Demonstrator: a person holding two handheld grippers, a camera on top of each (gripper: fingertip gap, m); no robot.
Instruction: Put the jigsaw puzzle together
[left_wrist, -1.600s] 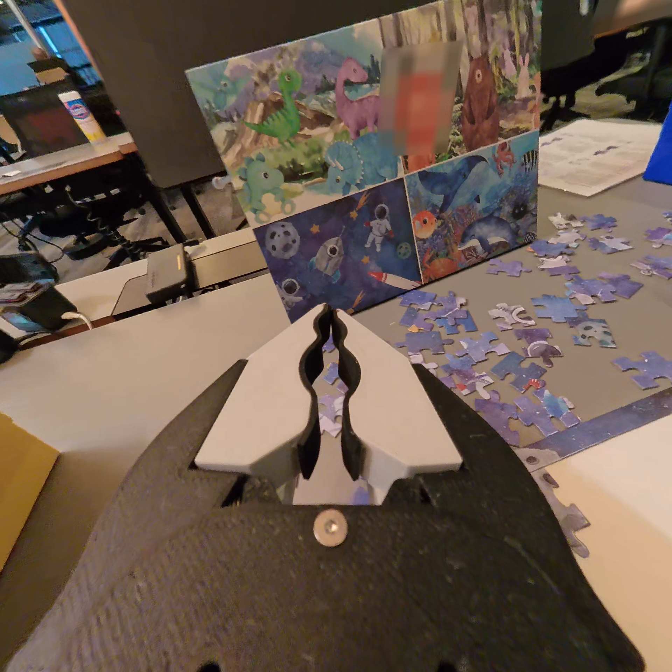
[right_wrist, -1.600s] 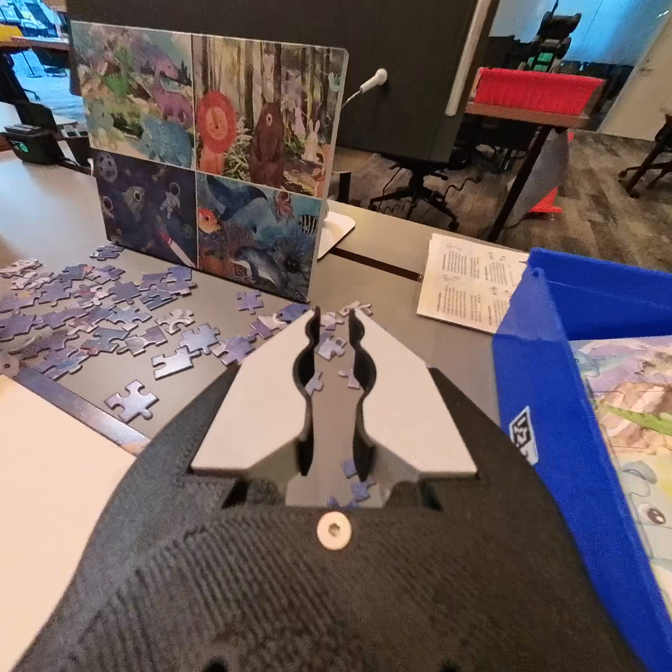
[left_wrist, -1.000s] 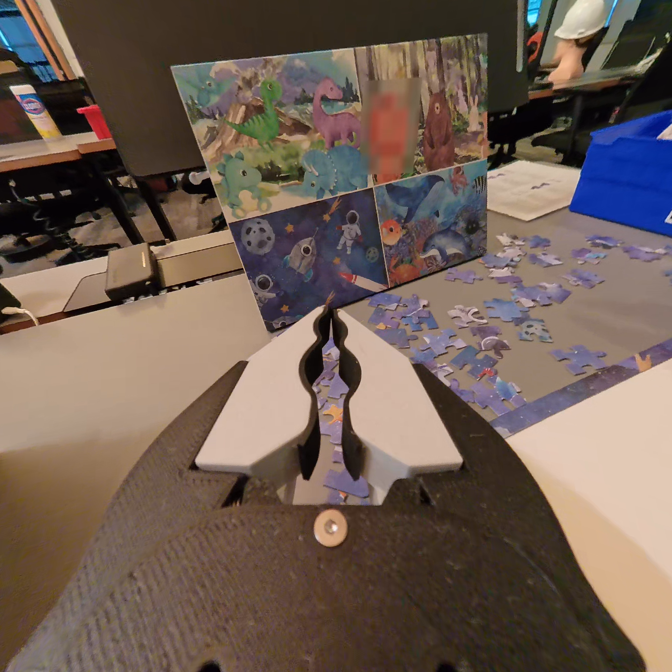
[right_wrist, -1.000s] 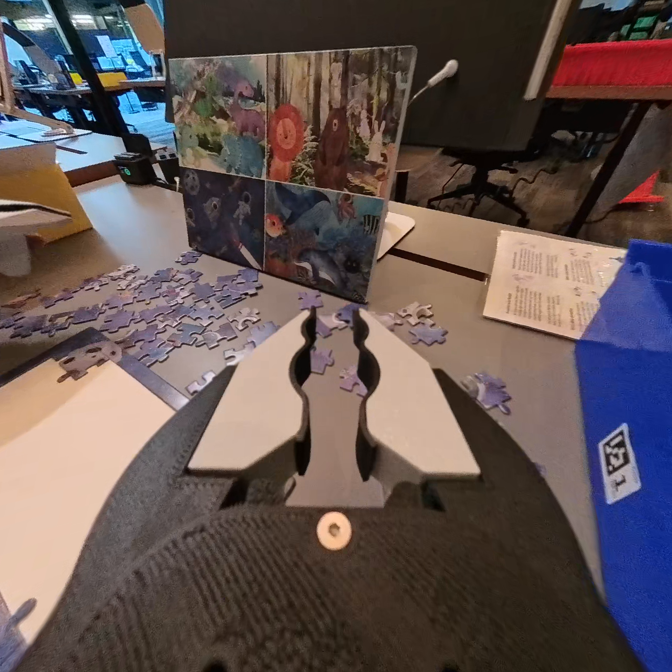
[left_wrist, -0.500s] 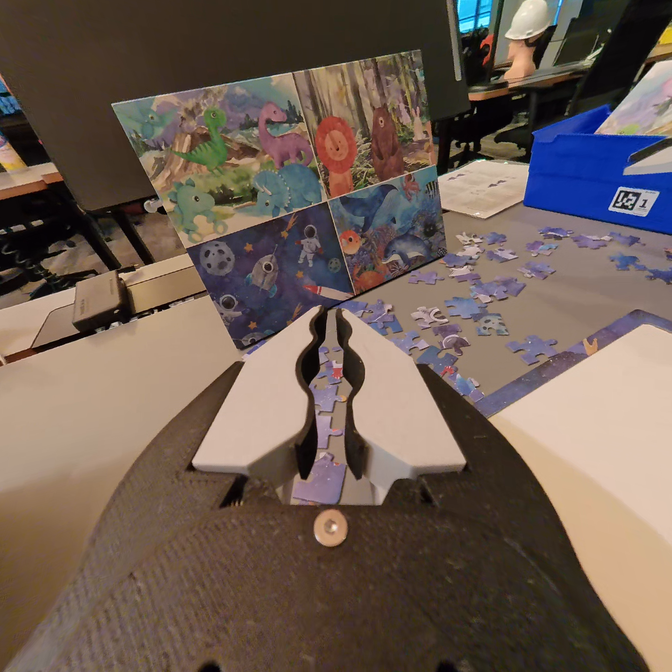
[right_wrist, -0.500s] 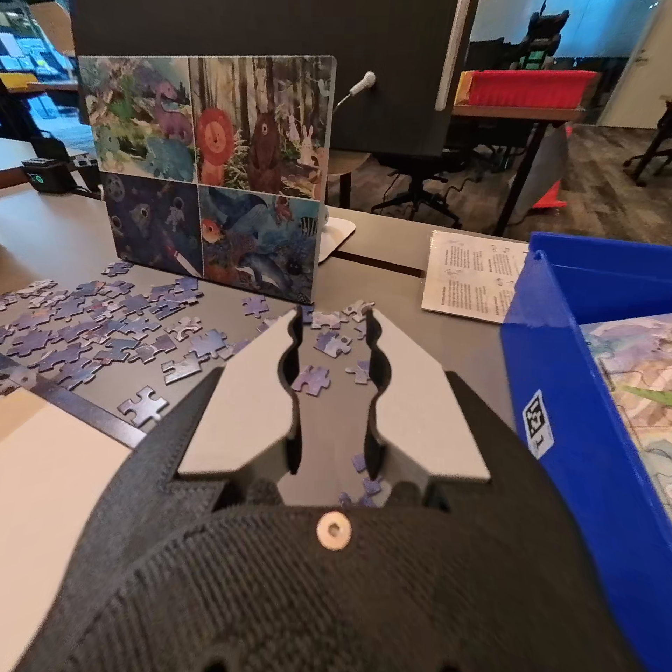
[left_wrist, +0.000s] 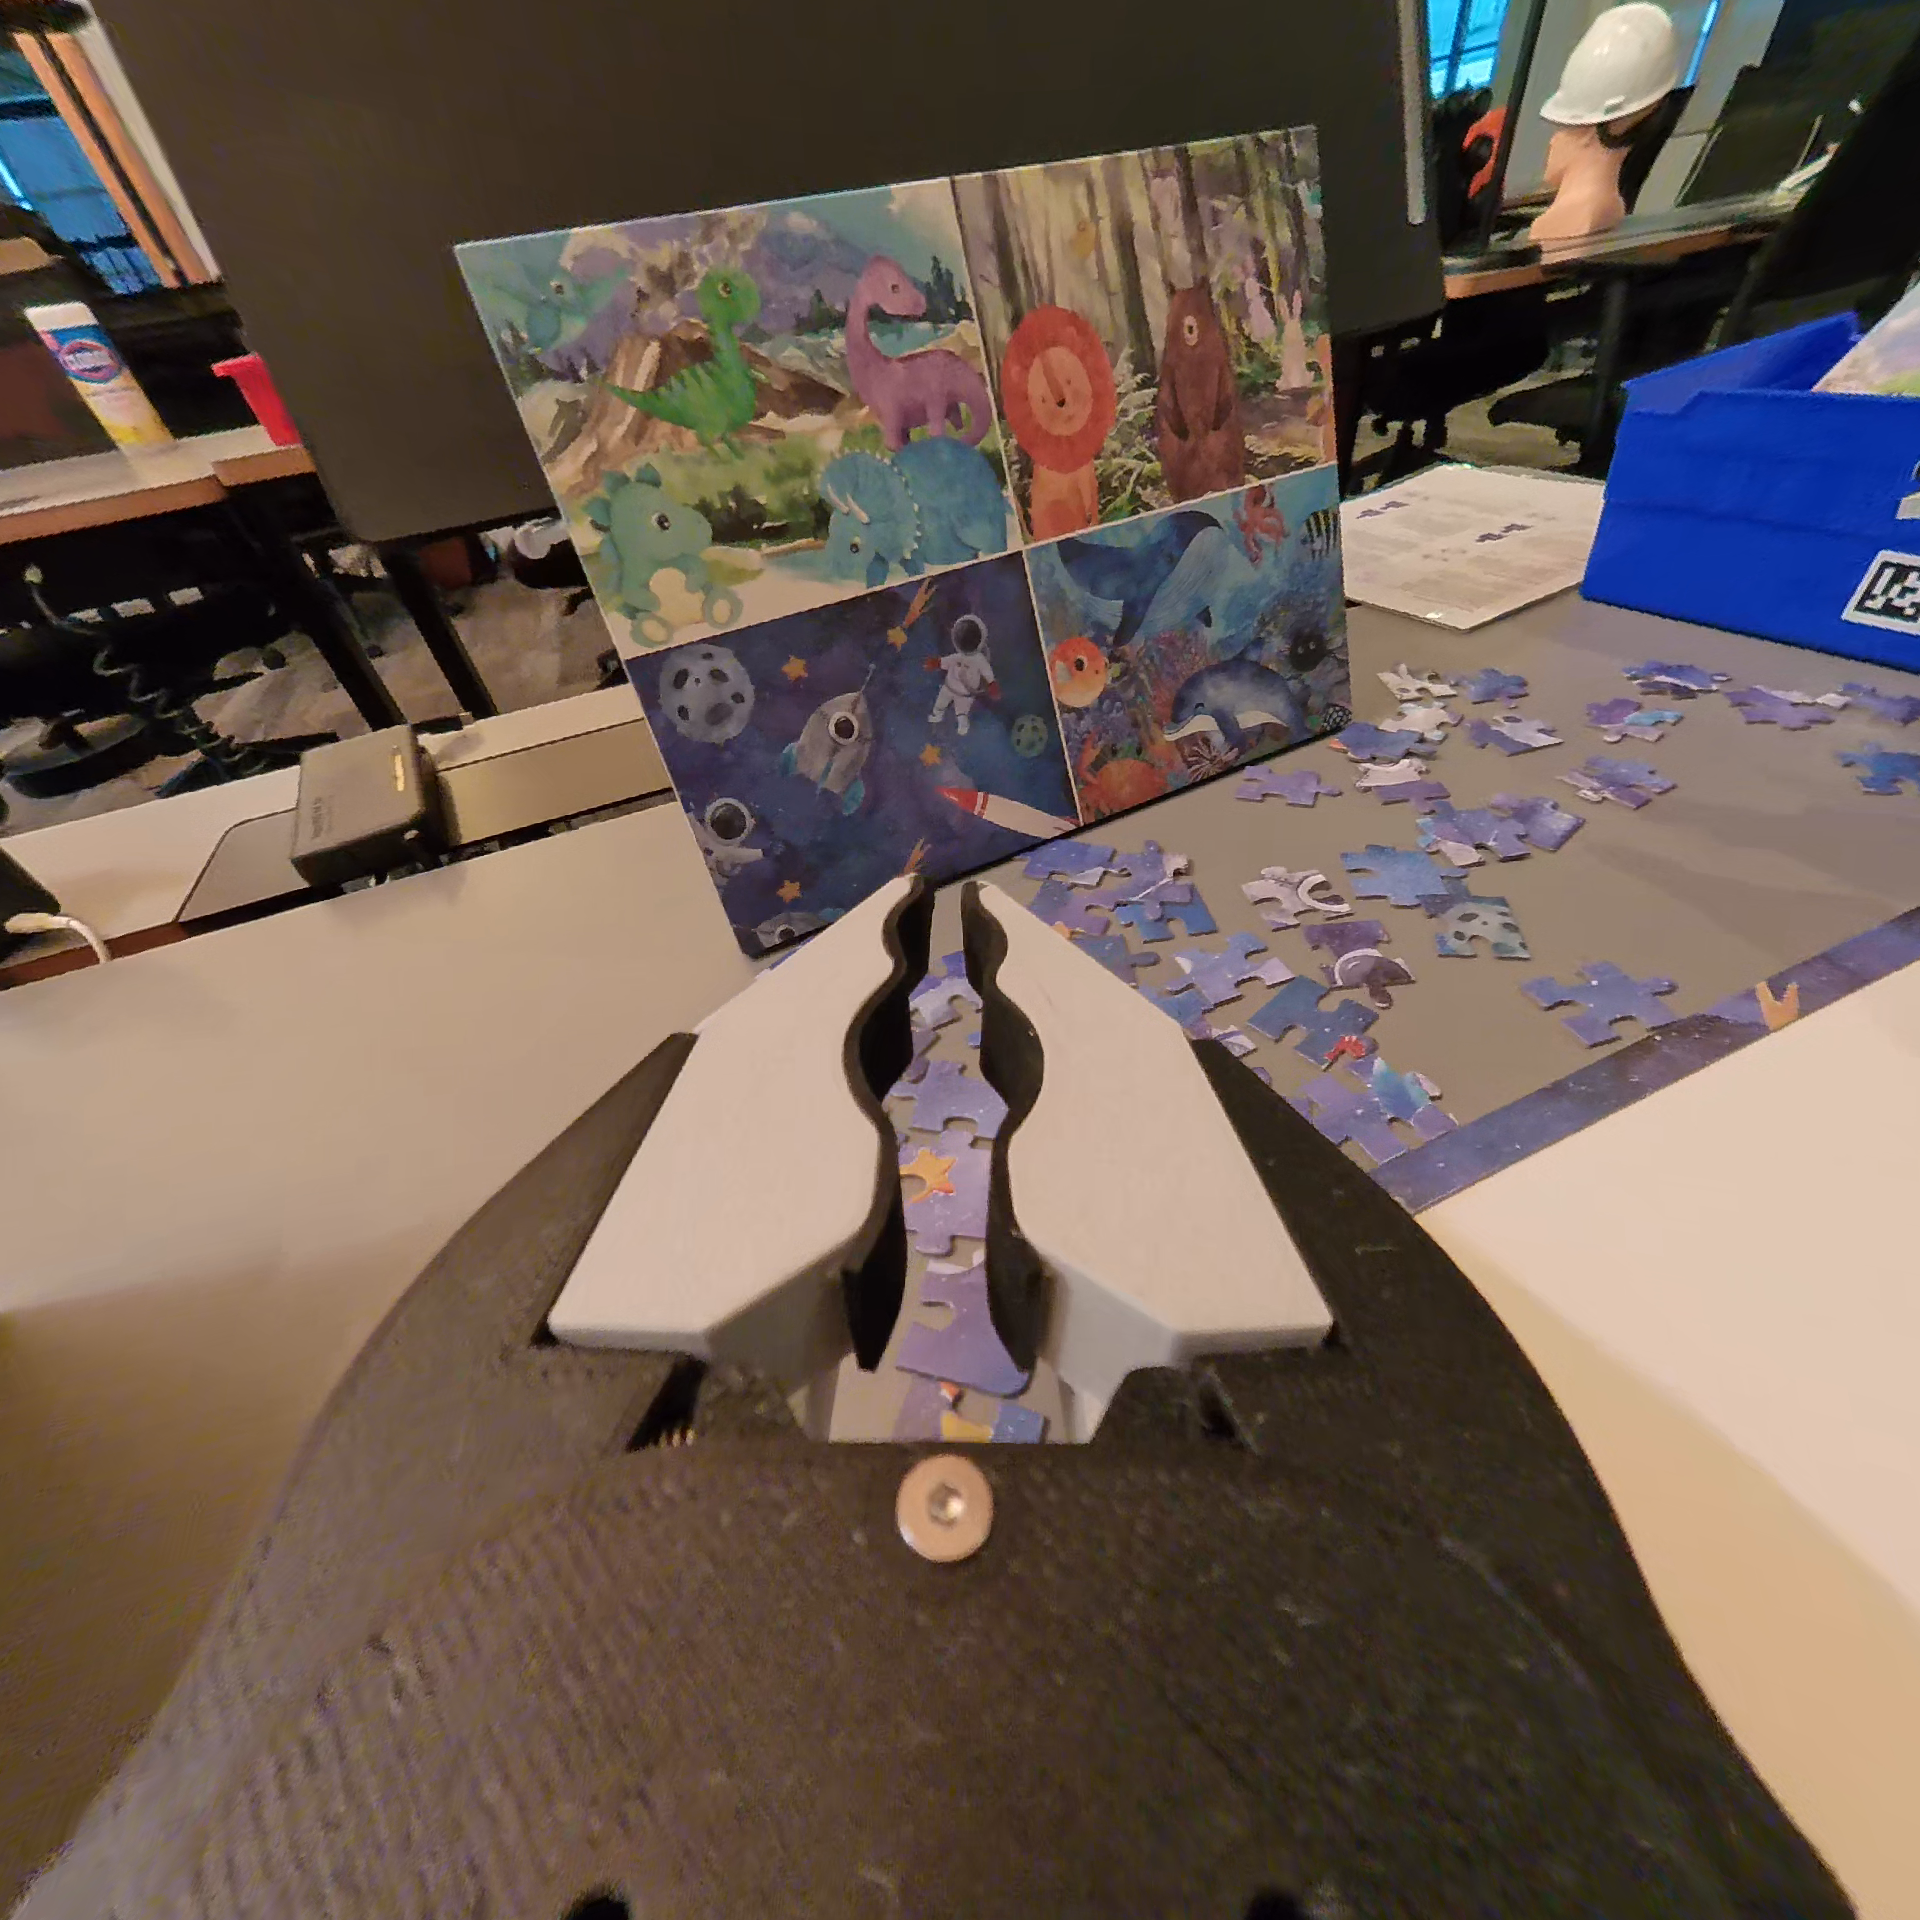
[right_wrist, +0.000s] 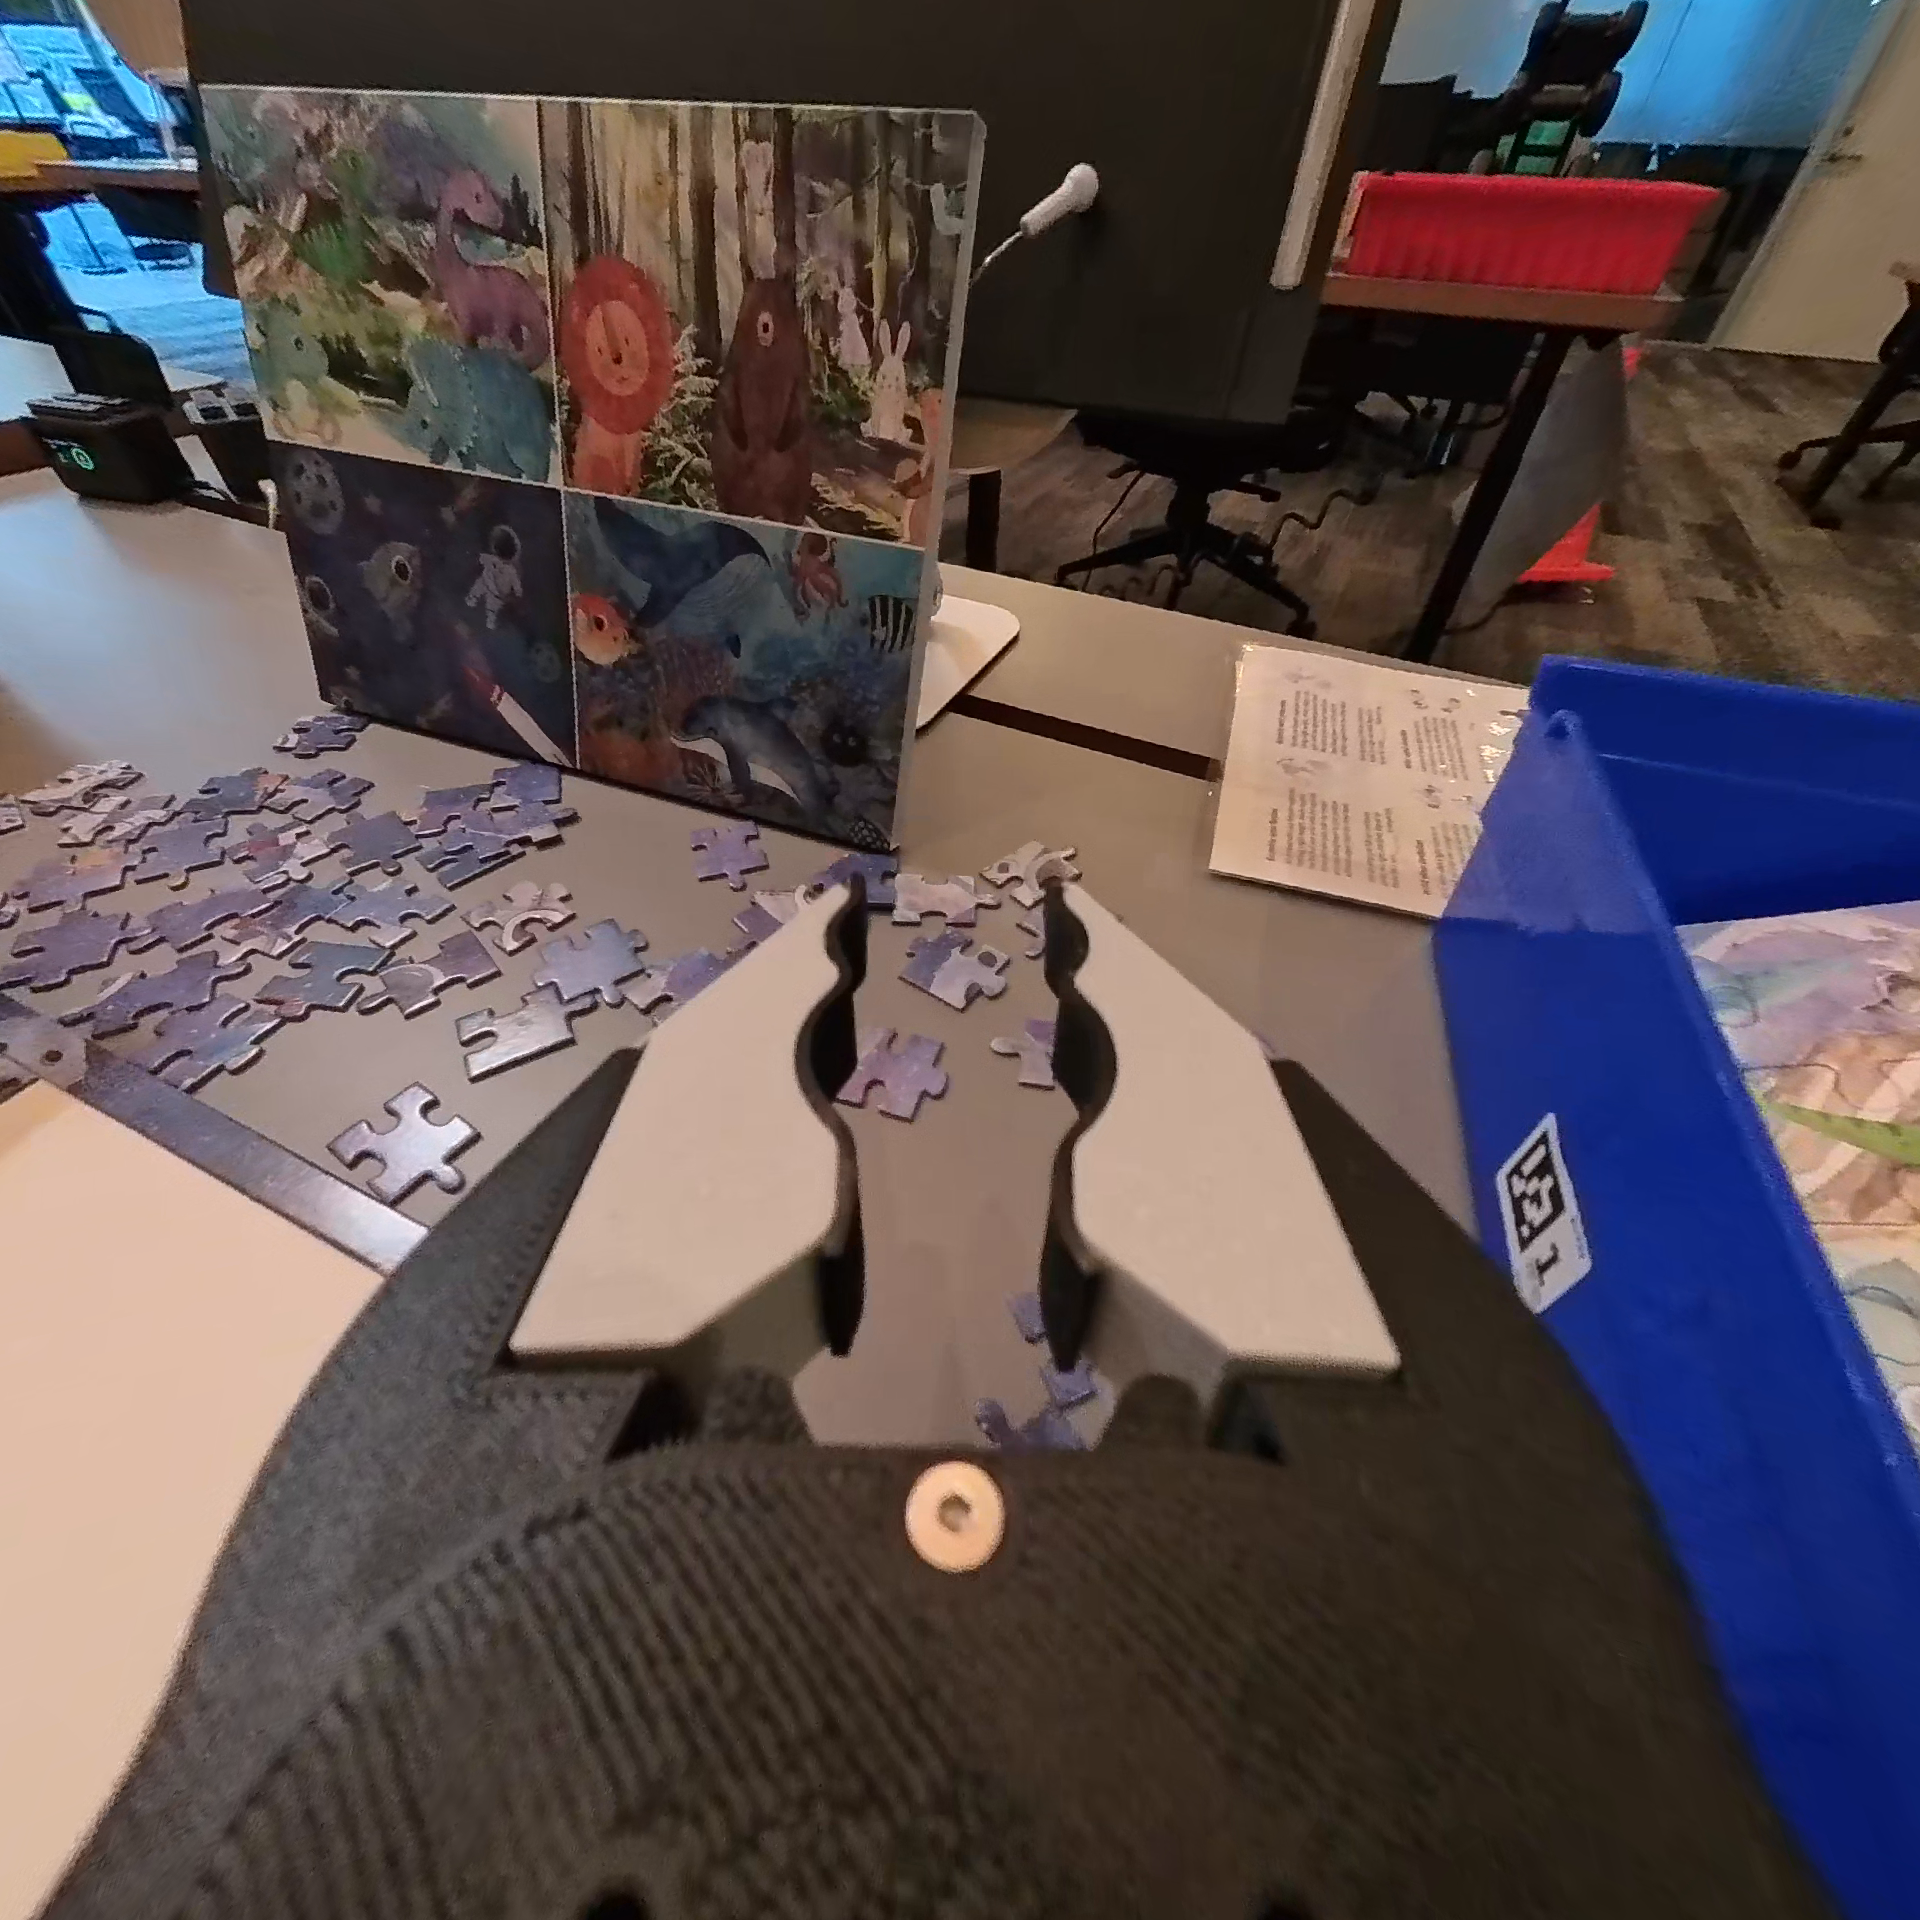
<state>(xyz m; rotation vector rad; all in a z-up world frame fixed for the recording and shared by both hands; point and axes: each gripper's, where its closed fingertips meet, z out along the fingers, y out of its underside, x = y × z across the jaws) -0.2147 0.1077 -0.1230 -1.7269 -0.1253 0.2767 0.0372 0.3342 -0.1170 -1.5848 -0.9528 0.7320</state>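
My left gripper (left_wrist: 940, 888) hovers over loose blue-purple puzzle pieces (left_wrist: 1382, 873) on the grey table, in front of a standing picture board (left_wrist: 935, 499) with four scenes. Its jaws are all but together, with only a thin slit at the tips, and nothing is held. My right gripper (right_wrist: 951, 894) is open and empty. It hovers above scattered pieces (right_wrist: 951, 961) to the right of the same board (right_wrist: 623, 416). More pieces (right_wrist: 312, 904) lie spread to its left. A white puzzle tray with a dark blue starry border (left_wrist: 1621, 1049) lies at the near side and also shows in the right wrist view (right_wrist: 125, 1351).
A blue bin (right_wrist: 1662, 1143) holding a finished pastel puzzle stands close on the right and also shows in the left wrist view (left_wrist: 1766, 488). A printed sheet (right_wrist: 1361, 769) lies behind it. A black box (left_wrist: 353, 800) sits at the table's far left edge, with desks and chairs beyond.
My right jaws opened wider over the last second and stayed empty. My left tips, touching before, now show a thin slit. Both views swung about over the pieces.
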